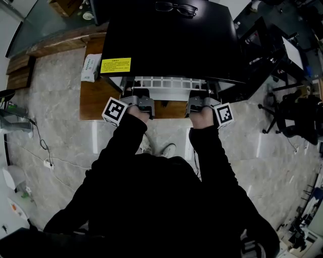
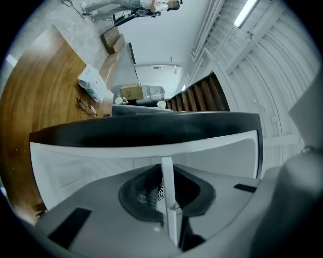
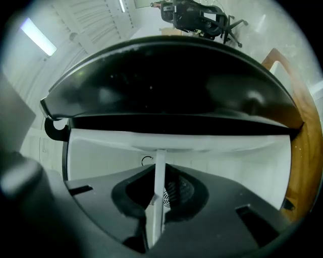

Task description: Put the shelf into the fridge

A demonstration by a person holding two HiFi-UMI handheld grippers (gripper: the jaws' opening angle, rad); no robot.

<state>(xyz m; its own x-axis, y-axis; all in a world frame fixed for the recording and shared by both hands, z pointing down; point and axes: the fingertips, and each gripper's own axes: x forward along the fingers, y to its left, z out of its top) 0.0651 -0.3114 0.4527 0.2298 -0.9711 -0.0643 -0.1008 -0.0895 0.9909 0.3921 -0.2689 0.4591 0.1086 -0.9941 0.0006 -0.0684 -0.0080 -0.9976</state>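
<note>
A white wire shelf (image 1: 169,86) sticks out level from the open front of a small black fridge (image 1: 169,38) that stands on a wooden table (image 1: 93,98). My left gripper (image 1: 143,103) is shut on the shelf's near edge at its left end, and my right gripper (image 1: 197,104) is shut on it at the right end. In the left gripper view the shelf's white bar (image 2: 168,196) runs edge-on between the pads, with the fridge's white inside behind. The right gripper view shows the same bar (image 3: 157,201) pinched, under the fridge's black top (image 3: 171,85).
A pair of glasses (image 1: 175,8) lies on top of the fridge. A white tissue pack (image 1: 91,68) lies on the table at the fridge's left. Office chairs (image 1: 292,113) stand on the marble floor at the right. A cable with a plug (image 1: 48,162) lies on the floor at the left.
</note>
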